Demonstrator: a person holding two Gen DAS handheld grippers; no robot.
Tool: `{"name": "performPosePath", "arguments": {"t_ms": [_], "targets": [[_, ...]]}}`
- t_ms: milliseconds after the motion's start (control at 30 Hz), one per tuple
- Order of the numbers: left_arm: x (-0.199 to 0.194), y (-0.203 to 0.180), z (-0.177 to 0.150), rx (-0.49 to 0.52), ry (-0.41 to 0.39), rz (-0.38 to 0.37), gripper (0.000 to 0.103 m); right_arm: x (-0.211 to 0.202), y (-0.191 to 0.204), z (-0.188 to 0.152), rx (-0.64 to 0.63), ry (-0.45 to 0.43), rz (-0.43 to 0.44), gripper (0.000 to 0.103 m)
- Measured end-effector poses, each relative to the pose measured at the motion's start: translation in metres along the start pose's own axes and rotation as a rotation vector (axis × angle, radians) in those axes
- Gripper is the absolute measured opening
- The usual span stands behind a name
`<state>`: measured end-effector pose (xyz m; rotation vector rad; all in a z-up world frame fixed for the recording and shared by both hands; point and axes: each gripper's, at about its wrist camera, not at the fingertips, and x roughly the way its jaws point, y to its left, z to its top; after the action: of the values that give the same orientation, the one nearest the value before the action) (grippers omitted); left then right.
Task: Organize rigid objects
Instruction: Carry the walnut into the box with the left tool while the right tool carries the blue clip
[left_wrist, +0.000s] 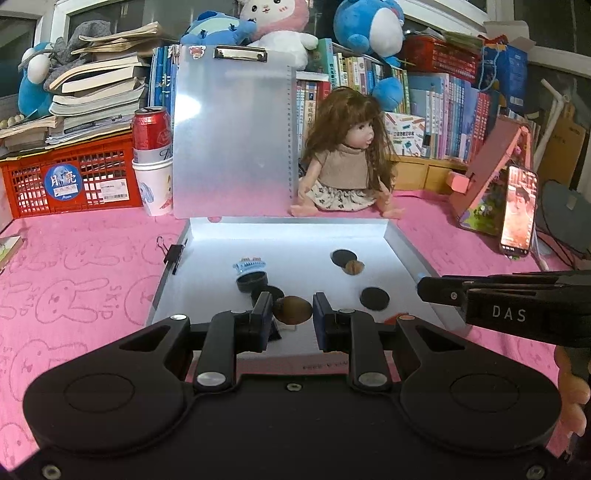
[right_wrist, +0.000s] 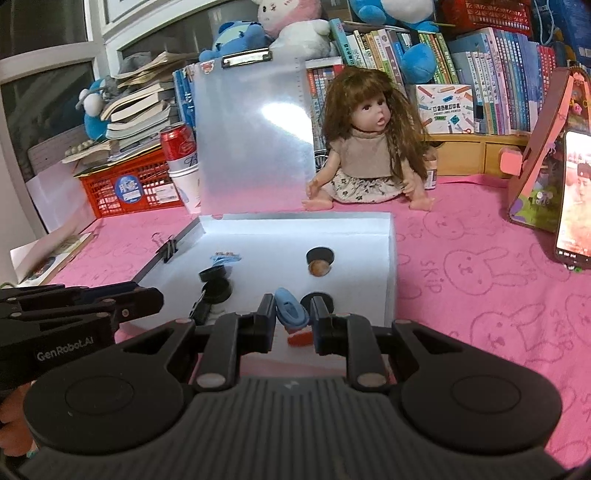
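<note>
While tongs hover, white tray (left_wrist: 402, 251) holds walnuts (left_wrist: 293, 309), black discs (left_wrist: 375, 298).

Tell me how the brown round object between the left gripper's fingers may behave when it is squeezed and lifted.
The brown round object looks rounded and smooth, so it may slip or roll out of the left gripper if pinched off-centre. It seems small and hard, probably light. Once released on the flat white tray, it could roll towards the black discs.
</note>
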<state>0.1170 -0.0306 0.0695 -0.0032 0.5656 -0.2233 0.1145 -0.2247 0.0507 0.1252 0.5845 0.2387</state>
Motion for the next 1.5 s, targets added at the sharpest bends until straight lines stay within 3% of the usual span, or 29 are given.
{"name": "performPosePath", "arguments": {"t_ms": [700,1500], "targets": [[0.055,0.025,0.017,-0.066,0.059,0.07,0.022,0.042,-0.024,0.023,0.078,0.038,-0.083,0.025],[0.089,0.043,0.003,-0.094,0.119,0.129,0.023,0.077,-0.042,0.017,0.169,0.098,-0.119,0.025]]}}
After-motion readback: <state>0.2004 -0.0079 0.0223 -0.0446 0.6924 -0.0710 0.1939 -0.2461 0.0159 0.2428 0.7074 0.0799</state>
